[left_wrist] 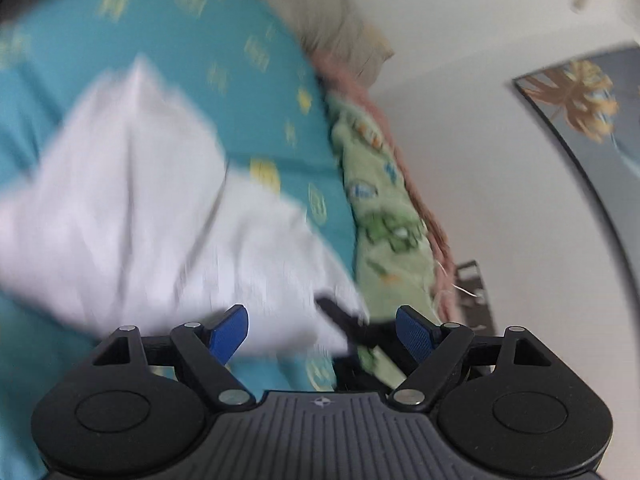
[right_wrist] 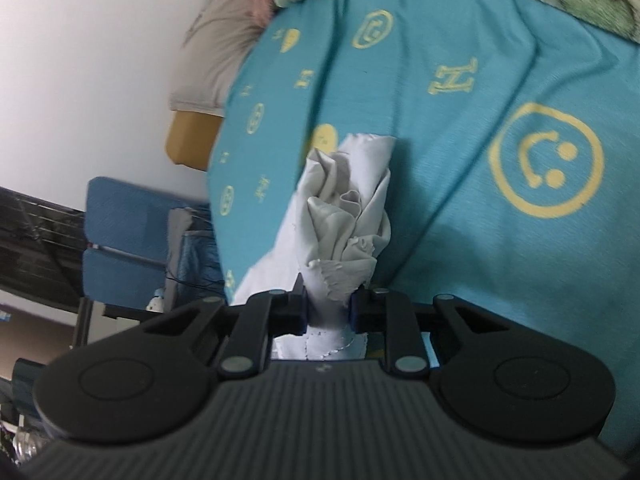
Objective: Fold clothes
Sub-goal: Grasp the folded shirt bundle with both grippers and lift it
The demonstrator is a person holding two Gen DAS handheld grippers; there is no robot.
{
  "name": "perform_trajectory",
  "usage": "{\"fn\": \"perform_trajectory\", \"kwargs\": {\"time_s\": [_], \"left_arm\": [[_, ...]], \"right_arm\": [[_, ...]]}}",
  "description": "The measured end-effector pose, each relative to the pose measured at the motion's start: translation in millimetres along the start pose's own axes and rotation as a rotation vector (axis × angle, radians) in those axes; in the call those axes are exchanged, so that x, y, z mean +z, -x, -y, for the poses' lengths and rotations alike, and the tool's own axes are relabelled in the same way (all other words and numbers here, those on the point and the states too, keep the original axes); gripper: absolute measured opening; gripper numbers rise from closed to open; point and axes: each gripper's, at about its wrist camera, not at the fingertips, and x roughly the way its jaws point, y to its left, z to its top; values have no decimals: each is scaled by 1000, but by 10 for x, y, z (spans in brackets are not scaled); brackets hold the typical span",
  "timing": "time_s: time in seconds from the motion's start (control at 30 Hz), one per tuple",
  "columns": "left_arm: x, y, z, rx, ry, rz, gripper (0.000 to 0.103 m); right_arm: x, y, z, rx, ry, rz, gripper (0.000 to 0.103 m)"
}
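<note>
Your right gripper (right_wrist: 327,312) has its fingers (right_wrist: 357,307) clenched on a bunched fistful of the pale grey garment (right_wrist: 348,208), which rises crumpled ahead of them above the bed (right_wrist: 460,168) with its teal sheet of yellow smiley faces. Your left gripper (left_wrist: 322,330) stands with its blue fingers (left_wrist: 230,332) spread wide and grasping nothing; the same garment (left_wrist: 132,200), blurred in that view, lies spread over the sheet just beyond them. A green printed blanket (left_wrist: 380,216) is heaped along the far edge of the bed. The cloth looks thin, light and limp: it will sag and crease wherever it is unsupported, and a grip on a wad like this one gives little control of its shape. Better holds would likely be a hem, corner or seam, one in each gripper, so the fabric can be drawn flat before folding
</note>
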Motion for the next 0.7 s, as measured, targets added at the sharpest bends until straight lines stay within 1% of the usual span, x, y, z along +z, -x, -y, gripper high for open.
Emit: {"fn": "perform_trajectory", "kwargs": {"time_s": [0.07,0.13,0.23,0.27,0.3,0.43,0.57,0.63,0.7], "left_arm": [[-47,-150,-157,-29,95,-34,83],[-26,-214,-233,-45,139,-33,83],[-10,-278,-298,-79,189,-41,90],[-26,-276,-282,-93,182,-46,94],[-43,-280,-265,-102,171,-52,95],[-86,-305,-227,-124,149,-90,96],[-100,-347,-216,-152,154,-139,96],[-136,-397,-204,-117,131,-145,97],[-153,-492,-267,-79,142,-148,98]], "right_arm": [[10,6,6,1,-5,3,21],[14,-6,27,-2,-22,1,20],[7,-1,47,1,-42,0,20],[9,1,42,3,-44,2,20],[12,2,38,7,-45,3,20],[19,6,25,10,-46,6,20],[26,15,58,5,-62,0,20],[21,30,49,10,-57,0,20],[19,42,38,19,-52,0,20]]}}
